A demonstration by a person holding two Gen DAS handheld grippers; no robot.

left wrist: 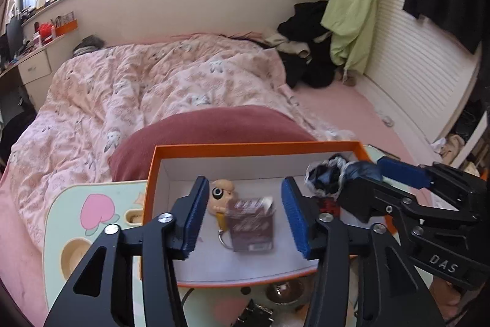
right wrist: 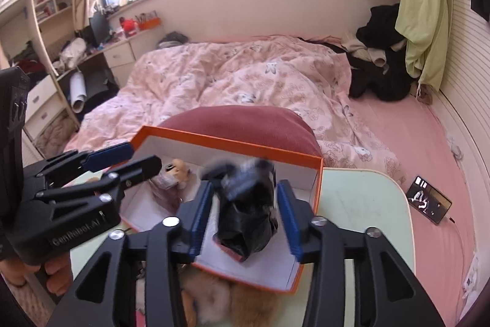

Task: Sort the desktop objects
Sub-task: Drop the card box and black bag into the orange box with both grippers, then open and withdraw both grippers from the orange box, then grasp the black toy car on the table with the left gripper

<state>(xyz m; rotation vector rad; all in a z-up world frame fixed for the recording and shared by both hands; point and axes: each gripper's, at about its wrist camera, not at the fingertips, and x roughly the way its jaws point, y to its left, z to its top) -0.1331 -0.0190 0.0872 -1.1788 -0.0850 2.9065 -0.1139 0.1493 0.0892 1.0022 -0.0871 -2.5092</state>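
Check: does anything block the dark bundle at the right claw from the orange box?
Nothing visible does. The dark bundle sits between the right claw's open fingers, inside the orange box's right end. The keychain figure and maroon pack lie further left, clear of it.

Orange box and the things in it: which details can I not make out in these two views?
- Black bundle, right wrist view: motion-blurred, kind unclear.
- Maroon pack, left wrist view: print blurred.
- Orange box: near rim hidden behind the left gripper fingers.
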